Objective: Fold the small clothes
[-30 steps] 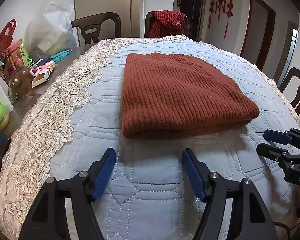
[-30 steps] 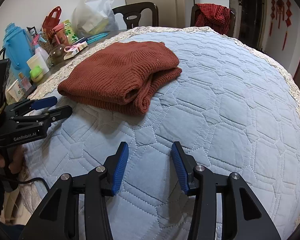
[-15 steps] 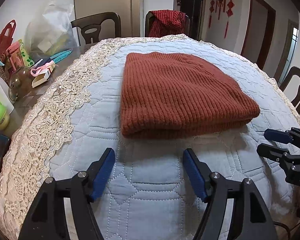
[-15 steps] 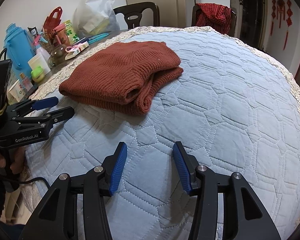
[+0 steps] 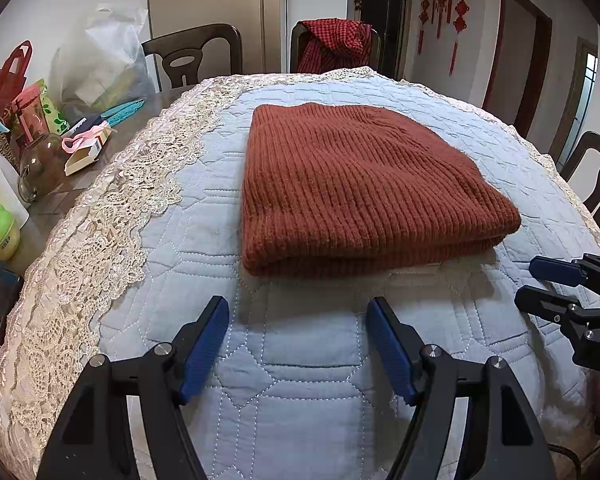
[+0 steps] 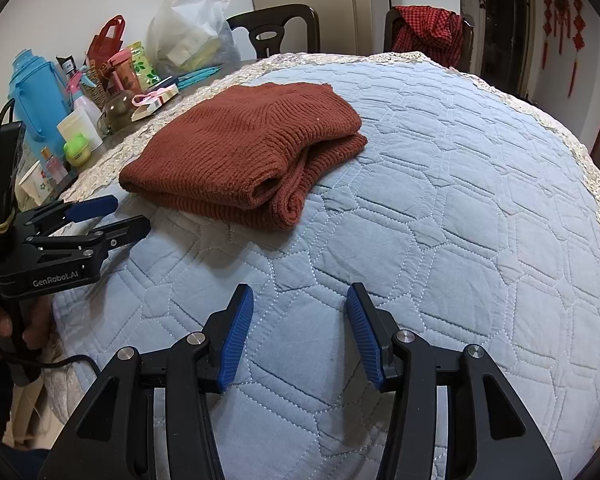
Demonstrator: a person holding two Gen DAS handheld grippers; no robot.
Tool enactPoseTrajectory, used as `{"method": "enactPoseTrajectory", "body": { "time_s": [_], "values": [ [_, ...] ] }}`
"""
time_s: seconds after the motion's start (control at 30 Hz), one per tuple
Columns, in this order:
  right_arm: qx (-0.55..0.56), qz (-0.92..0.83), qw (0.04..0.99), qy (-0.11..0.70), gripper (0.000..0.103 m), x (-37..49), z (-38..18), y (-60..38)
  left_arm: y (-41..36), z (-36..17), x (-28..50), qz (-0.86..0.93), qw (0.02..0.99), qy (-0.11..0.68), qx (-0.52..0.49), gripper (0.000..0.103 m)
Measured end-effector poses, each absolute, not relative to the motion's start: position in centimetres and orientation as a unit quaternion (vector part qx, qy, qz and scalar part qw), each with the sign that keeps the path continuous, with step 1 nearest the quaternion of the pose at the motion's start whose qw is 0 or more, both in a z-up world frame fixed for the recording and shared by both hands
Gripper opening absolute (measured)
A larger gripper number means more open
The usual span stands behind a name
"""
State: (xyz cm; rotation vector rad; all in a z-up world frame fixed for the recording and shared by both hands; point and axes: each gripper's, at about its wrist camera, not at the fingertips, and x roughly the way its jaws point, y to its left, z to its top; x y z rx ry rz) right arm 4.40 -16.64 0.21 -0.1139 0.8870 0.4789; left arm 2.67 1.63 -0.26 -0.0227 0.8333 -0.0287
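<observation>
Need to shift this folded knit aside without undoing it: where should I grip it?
Take the rust-red knit at its rounded folded edge facing the left gripper, coming in low from the near side. There the layers join; the end toward the right gripper shows loose layers that could splay.

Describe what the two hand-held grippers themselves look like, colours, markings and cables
Both are matte black frames with silver pivot screws and ribbed blue pads on two fingers. The left hand-held gripper reads GenRobot.AI in white on its side, with a black cable trailing below. The right hand-held gripper shows partial white lettering, DAS.
</observation>
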Motion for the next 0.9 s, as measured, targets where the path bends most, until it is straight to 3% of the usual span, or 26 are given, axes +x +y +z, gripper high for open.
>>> {"method": "enactPoseTrajectory", "body": {
  "time_s": [0.9],
  "values": [
    [-0.050,0.234,0.873,0.426,0.052,4.47,0.22,-16.63,2.21,-0.29,2.64,-0.012,0.913,0.407,-0.014,0.074]
  ]
}}
